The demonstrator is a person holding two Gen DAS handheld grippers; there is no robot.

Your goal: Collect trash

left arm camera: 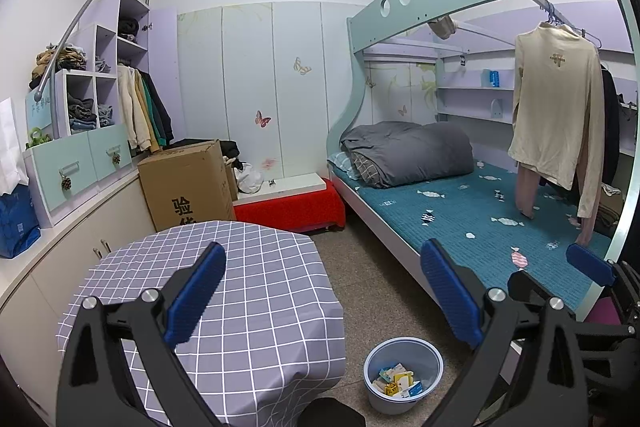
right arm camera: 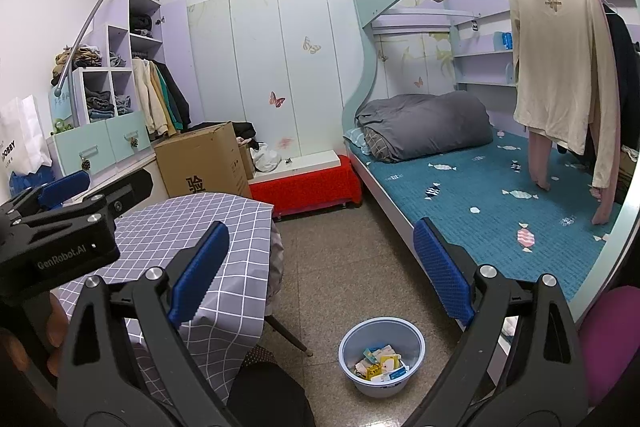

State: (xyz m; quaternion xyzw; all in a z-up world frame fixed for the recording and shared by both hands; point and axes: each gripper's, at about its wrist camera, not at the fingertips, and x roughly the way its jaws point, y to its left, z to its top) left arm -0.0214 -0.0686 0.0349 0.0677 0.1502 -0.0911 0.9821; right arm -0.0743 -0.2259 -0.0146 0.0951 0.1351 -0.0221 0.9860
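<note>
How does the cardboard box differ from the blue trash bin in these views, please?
The cardboard box is brown, rectangular and shut, standing behind the checked table; the trash bin is pale blue, round and open-topped, holding small packets, standing beside the bed. The box looks much larger than the bin. Both appear to rest on the floor.

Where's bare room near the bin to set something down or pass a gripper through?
The checked tablecloth top is bare. Open floor runs between the table and the bed, up to the red bench. The bin already holds wrappers. Crowded: the cardboard box corner with its clothes.
</note>
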